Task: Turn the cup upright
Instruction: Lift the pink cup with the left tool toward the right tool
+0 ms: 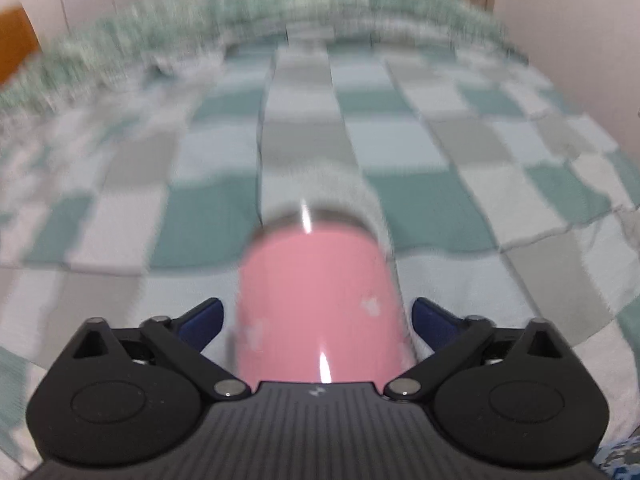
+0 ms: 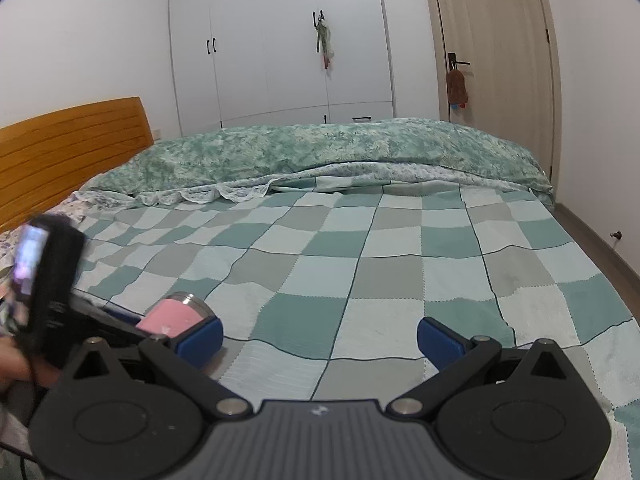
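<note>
Your left gripper (image 1: pixel 318 316) straddled the pink cup (image 1: pixel 318 304) without clearly clamping it; grip uncertain. The cup lay near-left on the checked bedspread (image 2: pixel 360 256). Your right gripper (image 2: pixel 320 334) gaped, holding nothing.

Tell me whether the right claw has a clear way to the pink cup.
Probably not. The pink cup lies far to its left, between the left claw's fingers, which flank both its sides. The right claw hangs open over the checked blanket.

The right gripper (image 2: pixel 320 334), fingers spread, hovers over a checked bed (image 2: pixel 380 248); the left gripper (image 2: pixel 132 326) holds a pink cup (image 2: pixel 172 314).
</note>
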`<action>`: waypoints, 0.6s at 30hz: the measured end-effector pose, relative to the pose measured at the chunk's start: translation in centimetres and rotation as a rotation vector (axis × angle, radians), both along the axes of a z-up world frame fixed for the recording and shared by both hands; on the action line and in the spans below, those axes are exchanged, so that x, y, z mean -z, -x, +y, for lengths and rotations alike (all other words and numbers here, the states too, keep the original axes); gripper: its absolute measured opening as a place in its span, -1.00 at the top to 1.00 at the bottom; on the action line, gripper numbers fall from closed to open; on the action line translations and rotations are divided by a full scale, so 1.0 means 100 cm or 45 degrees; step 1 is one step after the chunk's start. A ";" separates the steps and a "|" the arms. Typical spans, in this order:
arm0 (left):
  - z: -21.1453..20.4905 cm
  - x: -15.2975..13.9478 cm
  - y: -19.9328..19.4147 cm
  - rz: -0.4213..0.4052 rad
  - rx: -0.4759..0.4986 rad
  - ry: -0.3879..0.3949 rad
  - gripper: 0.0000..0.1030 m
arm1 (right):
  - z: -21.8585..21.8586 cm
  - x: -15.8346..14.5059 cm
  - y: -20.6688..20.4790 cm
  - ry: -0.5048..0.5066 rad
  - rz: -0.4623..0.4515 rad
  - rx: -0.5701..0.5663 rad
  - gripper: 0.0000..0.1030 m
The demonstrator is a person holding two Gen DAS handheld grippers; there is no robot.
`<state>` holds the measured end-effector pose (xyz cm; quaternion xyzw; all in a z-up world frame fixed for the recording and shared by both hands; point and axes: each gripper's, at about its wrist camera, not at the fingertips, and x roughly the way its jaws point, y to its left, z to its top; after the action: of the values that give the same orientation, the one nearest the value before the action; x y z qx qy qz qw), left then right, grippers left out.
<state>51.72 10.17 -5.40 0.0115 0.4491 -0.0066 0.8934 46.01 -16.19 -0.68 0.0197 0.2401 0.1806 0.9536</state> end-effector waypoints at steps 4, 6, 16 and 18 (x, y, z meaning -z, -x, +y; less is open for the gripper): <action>0.011 -0.008 0.016 -0.069 0.005 0.094 -0.67 | -0.001 -0.002 0.002 -0.017 0.002 -0.001 -1.00; 0.013 -0.021 0.038 -0.141 0.004 0.106 -0.66 | -0.002 -0.005 0.012 -0.037 -0.004 -0.008 -1.00; -0.001 -0.075 0.179 -0.253 0.032 0.108 -0.67 | -0.016 -0.042 0.105 -0.109 -0.097 -0.064 -1.00; -0.006 -0.075 0.203 -0.238 0.037 0.119 -0.67 | -0.017 -0.044 0.124 -0.112 -0.096 -0.077 -1.00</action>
<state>31.44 9.61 2.08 -0.0230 0.3629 -0.0391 0.9307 33.59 -17.89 3.72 0.0474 0.1965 0.2203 0.9543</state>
